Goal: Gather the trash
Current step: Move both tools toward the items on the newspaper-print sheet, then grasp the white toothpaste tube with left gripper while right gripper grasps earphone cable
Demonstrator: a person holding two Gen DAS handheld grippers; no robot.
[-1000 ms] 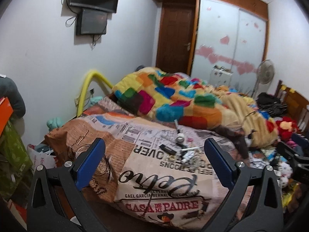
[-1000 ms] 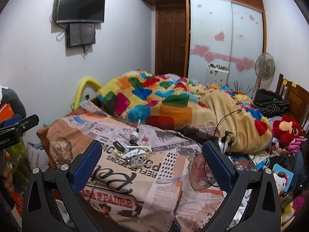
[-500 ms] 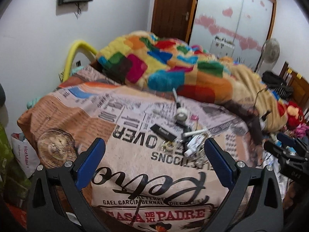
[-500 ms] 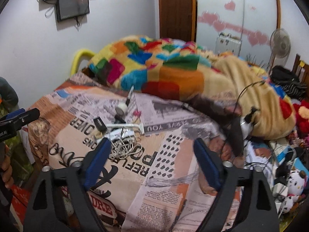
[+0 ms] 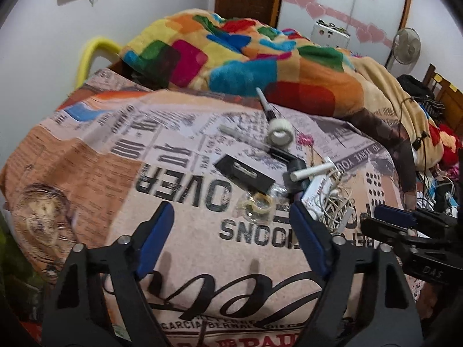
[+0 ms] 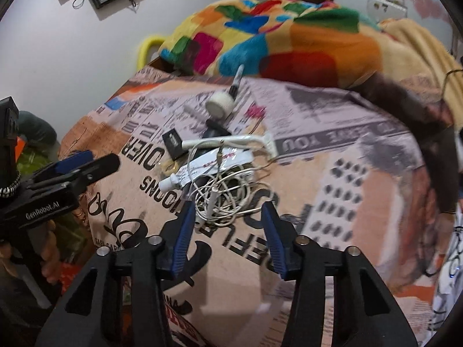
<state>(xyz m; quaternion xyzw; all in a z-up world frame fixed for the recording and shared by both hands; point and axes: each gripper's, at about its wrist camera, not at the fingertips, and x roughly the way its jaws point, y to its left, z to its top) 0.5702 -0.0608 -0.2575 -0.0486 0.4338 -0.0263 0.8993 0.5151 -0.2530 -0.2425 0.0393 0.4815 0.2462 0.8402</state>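
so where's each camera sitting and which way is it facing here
Left wrist: on the left gripper, looking forward along its open blue fingers and down onto the newspaper-print bedspread and the litter pile; the right gripper pokes in at the right edge.
Right wrist: on the right gripper, closer in, its fingers open around the tangled white cable; the left gripper and the person's hand show at left.
Shared: tape roll, white tube, colourful blanket.
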